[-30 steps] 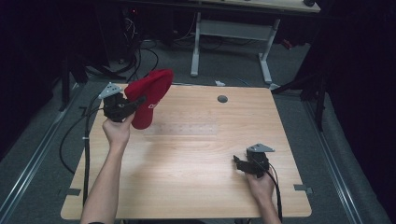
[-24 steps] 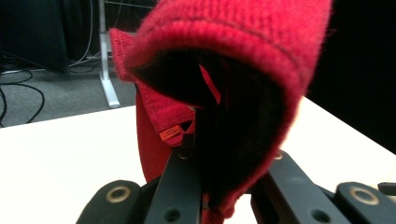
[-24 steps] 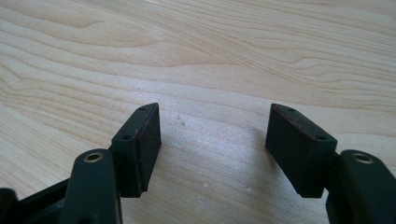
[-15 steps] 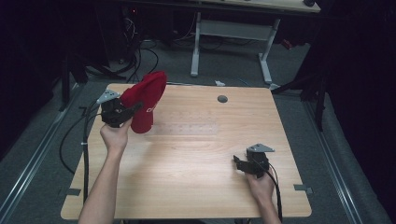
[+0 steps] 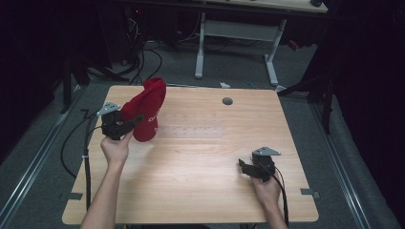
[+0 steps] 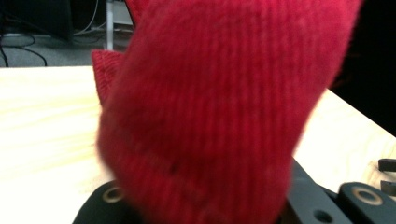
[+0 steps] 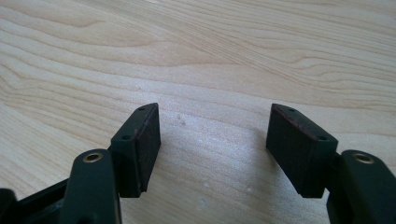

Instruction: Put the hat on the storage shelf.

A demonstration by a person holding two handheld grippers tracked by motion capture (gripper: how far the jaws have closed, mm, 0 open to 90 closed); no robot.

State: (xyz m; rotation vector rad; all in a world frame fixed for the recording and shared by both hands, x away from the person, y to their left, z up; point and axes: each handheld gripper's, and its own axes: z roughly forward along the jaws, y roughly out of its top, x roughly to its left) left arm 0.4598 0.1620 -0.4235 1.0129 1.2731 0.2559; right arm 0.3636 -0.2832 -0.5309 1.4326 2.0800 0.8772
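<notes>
A red knitted hat (image 5: 149, 109) hangs upright over the left part of the wooden table (image 5: 200, 157), its lower end down at the tabletop. My left gripper (image 5: 135, 119) is shut on the hat's side from the left. In the left gripper view the hat (image 6: 210, 116) fills the frame close up and hides the jaw tips. My right gripper (image 5: 243, 166) rests low near the table's front right, open with nothing between its jaws. In the right gripper view the two black pads (image 7: 144, 140) stand wide apart over bare wood, and the right gripper (image 7: 212, 142) holds nothing.
A grey round grommet (image 5: 227, 101) sits in the table's far middle. A second desk's white legs (image 5: 200, 43) stand beyond the far edge. Cables (image 5: 71, 143) trail over the floor at the left. Small tape marks (image 5: 309, 192) lie near the front corners.
My left hand has come down and toward the near left with the hat, which has swung from tilted to nearly upright. The right gripper has stayed put.
</notes>
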